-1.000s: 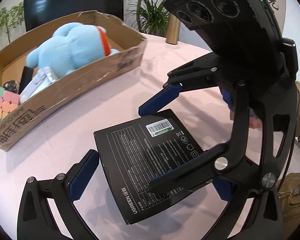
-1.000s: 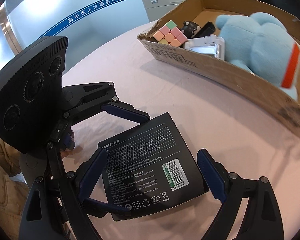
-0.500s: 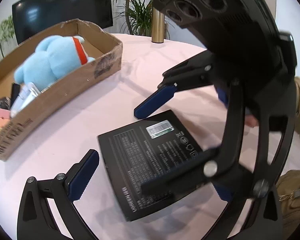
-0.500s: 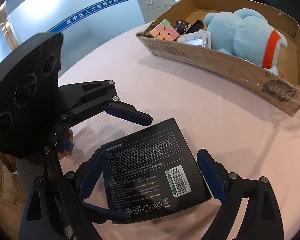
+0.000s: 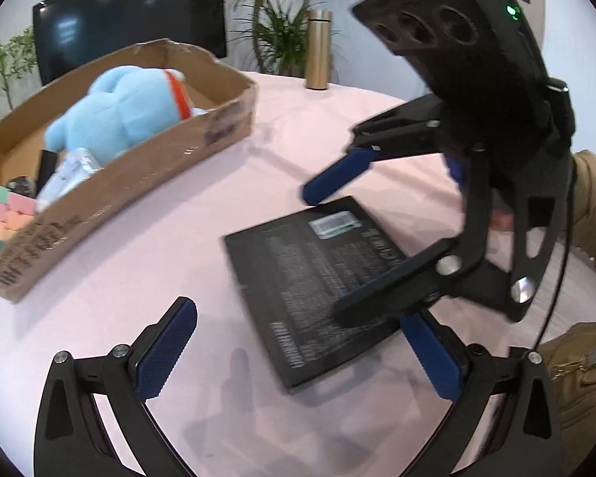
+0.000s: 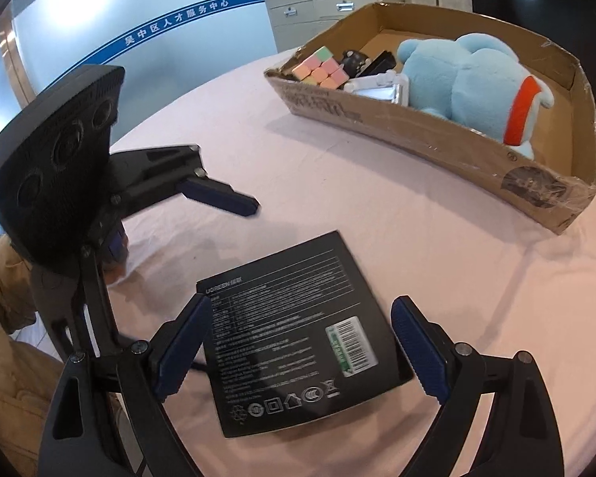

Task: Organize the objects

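Note:
A flat black box (image 6: pixel 298 342) with white print and a barcode label lies low over the pink tablecloth (image 6: pixel 377 206). My right gripper (image 6: pixel 298 349) is shut on it, a blue pad against each side edge. In the left wrist view the black box (image 5: pixel 318 278) sits right of centre, with the right gripper (image 5: pixel 324 256) astride it. My left gripper (image 5: pixel 298 353) stands open. Its left pad is well apart from the box and its right pad is near a corner. One left finger (image 6: pixel 218 196) shows in the right wrist view; the other is mostly hidden.
A shallow cardboard box (image 6: pixel 417 127) farther along the table holds a light-blue plush toy (image 6: pixel 465 87), a pastel cube (image 6: pixel 318 67) and small dark items. A gold flask (image 5: pixel 318 51) stands at the table's far edge. A person's tan sleeve (image 5: pixel 592 206) is close by.
The black box has travelled with the right gripper away from the cardboard box, which now looks farther off in both views. The left gripper's left pad, earlier beside the box, now stands clear of it.

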The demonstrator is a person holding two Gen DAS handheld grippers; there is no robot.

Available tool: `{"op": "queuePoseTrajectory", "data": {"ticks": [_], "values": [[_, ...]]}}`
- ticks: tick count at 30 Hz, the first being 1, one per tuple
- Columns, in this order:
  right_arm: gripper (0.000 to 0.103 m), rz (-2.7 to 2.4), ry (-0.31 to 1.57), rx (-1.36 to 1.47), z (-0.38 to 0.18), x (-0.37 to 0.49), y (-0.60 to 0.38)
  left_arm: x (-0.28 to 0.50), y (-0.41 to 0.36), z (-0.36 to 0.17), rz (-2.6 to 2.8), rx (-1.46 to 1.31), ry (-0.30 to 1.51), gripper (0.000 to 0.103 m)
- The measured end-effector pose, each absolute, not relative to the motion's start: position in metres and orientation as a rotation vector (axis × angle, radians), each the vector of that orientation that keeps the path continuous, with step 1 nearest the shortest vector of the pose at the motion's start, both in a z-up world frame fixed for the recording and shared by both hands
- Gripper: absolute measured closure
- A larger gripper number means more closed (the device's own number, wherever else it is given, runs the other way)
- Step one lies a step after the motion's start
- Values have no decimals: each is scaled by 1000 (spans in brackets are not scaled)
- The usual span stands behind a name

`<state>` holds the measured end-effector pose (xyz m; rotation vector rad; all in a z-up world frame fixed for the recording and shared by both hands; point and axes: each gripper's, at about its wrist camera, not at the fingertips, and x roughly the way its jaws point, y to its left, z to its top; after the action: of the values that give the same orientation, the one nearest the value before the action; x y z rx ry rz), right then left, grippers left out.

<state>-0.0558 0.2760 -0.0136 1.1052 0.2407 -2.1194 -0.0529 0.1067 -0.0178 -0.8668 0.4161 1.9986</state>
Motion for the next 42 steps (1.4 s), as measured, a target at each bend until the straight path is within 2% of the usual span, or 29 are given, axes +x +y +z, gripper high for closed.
{"op": "queuePoseTrajectory", "data": {"ticks": [14, 27, 42], "values": [[11, -2080, 325, 1126, -17, -15, 304, -56, 104, -5, 1780, -779, 678, 1], [8, -2060, 324, 1156, -31, -11, 306, -98, 122, -9, 1604, -807, 625, 1], [8, -2104, 347, 1172, -29, -16, 311, -95, 114, -11, 1606, -840, 598, 1]]}}
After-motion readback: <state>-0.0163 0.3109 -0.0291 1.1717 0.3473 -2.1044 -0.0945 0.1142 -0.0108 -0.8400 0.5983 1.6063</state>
